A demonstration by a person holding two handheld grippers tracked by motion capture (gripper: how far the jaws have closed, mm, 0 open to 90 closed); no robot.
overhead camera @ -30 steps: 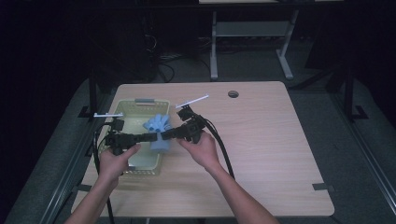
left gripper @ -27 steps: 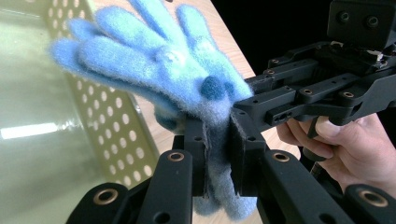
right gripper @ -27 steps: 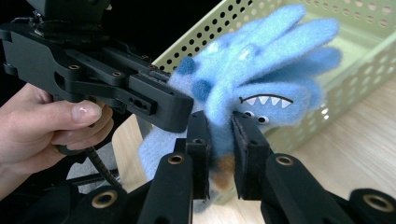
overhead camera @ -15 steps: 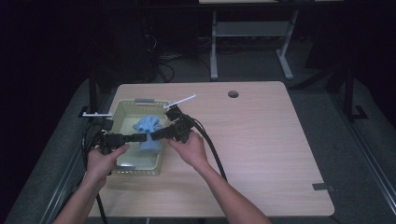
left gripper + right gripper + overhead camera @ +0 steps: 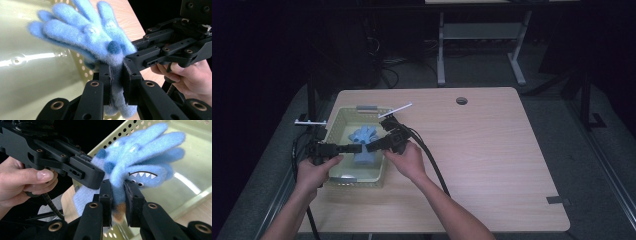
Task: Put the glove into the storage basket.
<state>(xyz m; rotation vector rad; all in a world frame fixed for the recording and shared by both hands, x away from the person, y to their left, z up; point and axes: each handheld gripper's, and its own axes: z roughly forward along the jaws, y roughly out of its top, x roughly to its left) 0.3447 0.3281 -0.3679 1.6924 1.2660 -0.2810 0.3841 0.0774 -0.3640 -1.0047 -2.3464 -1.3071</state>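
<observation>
A fuzzy blue glove [image 5: 364,136] with a toothy face [image 5: 142,152] hangs over a pale green perforated basket [image 5: 338,119] at the table's left. My left gripper [image 5: 357,148] comes in from the left, and its pads [image 5: 106,75] are shut on the glove's cuff [image 5: 82,32]. From the right, my right gripper [image 5: 371,147] meets it tip to tip and is shut [image 5: 117,195] on the same blue bundle near an orange patch. Whether this is one glove or a pair I cannot tell.
The basket's smooth floor [image 5: 37,80] lies below the glove. A round cable hole [image 5: 461,100] is in the wooden tabletop [image 5: 492,160] at the back, and a grey tape mark [image 5: 557,200] sits near its front right. A desk frame [image 5: 477,35] stands behind the table.
Both hands have carried the blue glove leftward, from over the basket's right rim to above its middle. Both grips have stayed shut.
</observation>
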